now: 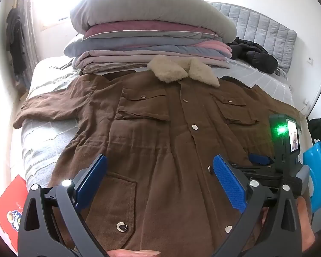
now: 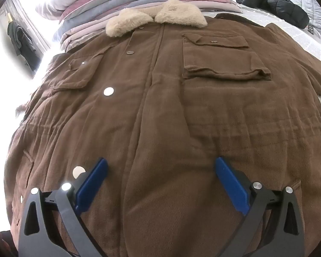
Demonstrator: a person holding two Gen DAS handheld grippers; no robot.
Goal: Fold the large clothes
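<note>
A large brown coat (image 1: 160, 132) with a cream fleece collar (image 1: 182, 70) lies face up and buttoned on the bed, sleeves spread to both sides. My left gripper (image 1: 160, 167) hovers open above its lower front, blue pads wide apart with nothing between them. In the right wrist view the same coat (image 2: 171, 111) fills the frame, collar (image 2: 156, 21) at the top. Over the coat's lower half my right gripper (image 2: 160, 167) stands open and empty. The right tool (image 1: 284, 150), with a green light, shows at the right edge of the left wrist view.
A stack of folded quilts and blankets (image 1: 147, 34) sits behind the collar at the bed's head. A black puffer jacket (image 1: 252, 53) lies at the back right near the grey headboard (image 1: 263, 25). A red box (image 1: 8, 205) is at the lower left beside the bed.
</note>
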